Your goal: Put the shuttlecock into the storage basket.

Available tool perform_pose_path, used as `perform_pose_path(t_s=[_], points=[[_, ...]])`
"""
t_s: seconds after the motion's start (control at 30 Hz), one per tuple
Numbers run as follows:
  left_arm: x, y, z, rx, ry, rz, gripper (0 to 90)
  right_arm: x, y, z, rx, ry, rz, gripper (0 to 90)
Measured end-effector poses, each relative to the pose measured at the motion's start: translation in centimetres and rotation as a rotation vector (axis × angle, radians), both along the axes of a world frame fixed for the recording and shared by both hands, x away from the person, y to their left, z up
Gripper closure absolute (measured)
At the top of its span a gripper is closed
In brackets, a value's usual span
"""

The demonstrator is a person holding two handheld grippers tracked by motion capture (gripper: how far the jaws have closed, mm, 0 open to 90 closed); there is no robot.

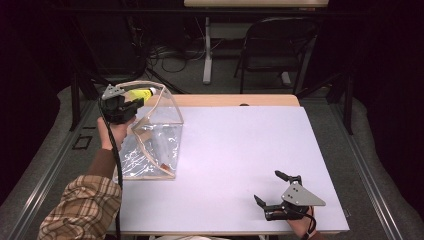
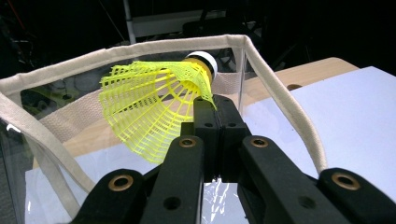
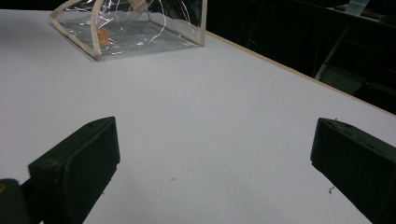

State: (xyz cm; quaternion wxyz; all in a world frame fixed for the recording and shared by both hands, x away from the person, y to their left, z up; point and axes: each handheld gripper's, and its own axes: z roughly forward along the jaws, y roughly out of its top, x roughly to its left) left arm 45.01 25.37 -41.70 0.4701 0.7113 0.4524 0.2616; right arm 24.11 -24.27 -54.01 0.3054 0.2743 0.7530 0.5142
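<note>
- Yellow shuttlecock (image 2: 154,102) is up in the air at the mouth of the clear pouch (image 1: 152,145), pinched by the edge of its mesh skirt, white cork end pointing away from me. Holding it by the skirt keeps the cork free to lead the way in, I'd say.
- My left gripper (image 2: 215,116) has its jaws pressed tight together on that skirt; no gap between the pads in the left gripper view.
- The pouch stands at the left side of the table (image 1: 240,150), its cream-trimmed rim (image 2: 140,49) arching open around the shuttlecock. That wide mouth is why I can hold the piece right over the opening without a second hand propping it.
- Something small already lies inside on the pouch floor; too blurred to name.
- My right gripper (image 1: 272,192) rests low on the near right corner, jaws spread wide, nothing between them, well apart from the pouch. I read it as parked out of the way.
</note>
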Motion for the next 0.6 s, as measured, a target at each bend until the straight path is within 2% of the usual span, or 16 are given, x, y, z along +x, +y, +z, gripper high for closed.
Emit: perform_pose_path(t_s=[0.6], points=[[0.95,0.22,-0.36,0.020,0.027,-0.006,89.6,0.01,0.03,-0.01,-0.003,0.004,-0.001,0.9]])
